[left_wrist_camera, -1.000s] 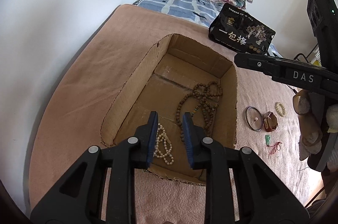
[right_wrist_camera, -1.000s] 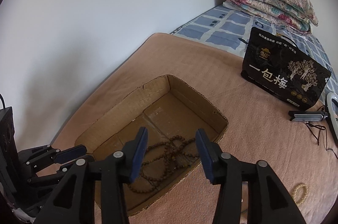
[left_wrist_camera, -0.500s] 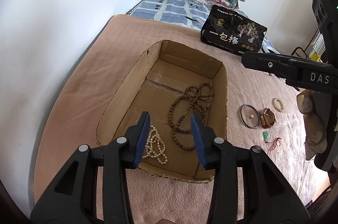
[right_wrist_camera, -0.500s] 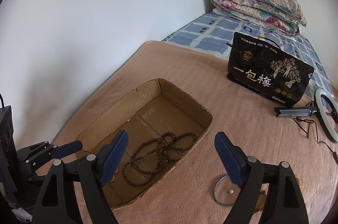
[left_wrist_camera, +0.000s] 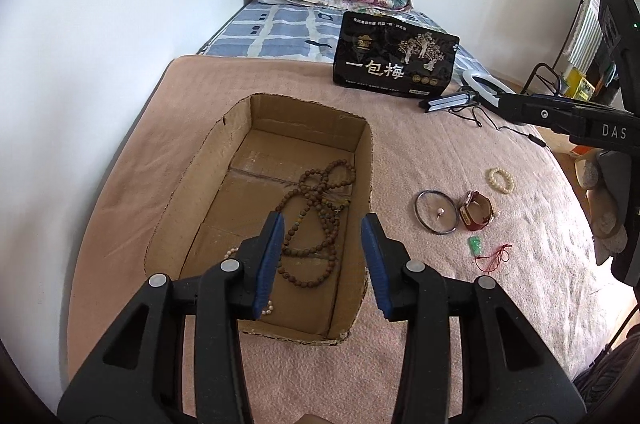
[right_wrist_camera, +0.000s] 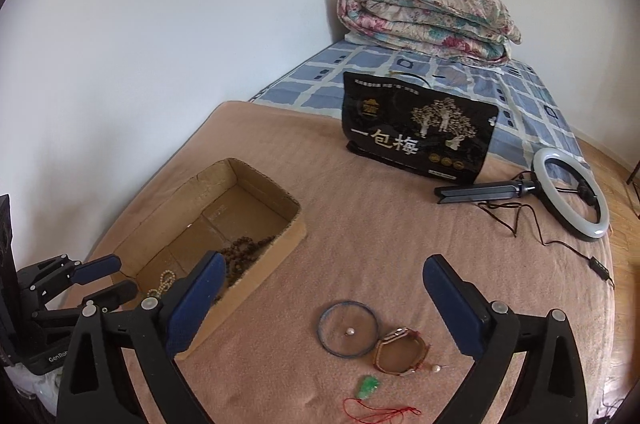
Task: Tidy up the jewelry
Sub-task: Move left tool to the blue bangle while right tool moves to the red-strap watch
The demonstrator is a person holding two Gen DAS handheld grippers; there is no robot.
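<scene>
We hold both grippers, left (left_wrist_camera: 322, 260) and right (right_wrist_camera: 320, 308), empty, fingers apart. Nearest lie the pendant (right_wrist_camera: 368, 387), bracelet (right_wrist_camera: 400, 350) and bangle (right_wrist_camera: 348, 329), unsorted on the bed (right_wrist_camera: 360, 224); farther, two bead strings (left_wrist_camera: 316, 220) already sit in the box (left_wrist_camera: 362, 160).

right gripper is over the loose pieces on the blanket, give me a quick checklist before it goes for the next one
1. right gripper open and empty: ok, fingers spread wide.
2. Target in front of it: ok, blue bangle lies flat between the fingers, a small pearl inside its ring.
3. Target apart from its neighbour: not ok, red bracelet touches or nearly touches it.
4. cardboard box has room: ok, only brown bead necklace and white bead strand inside.
5. left gripper out of the way: cannot tell, it hangs open over the box.
</scene>
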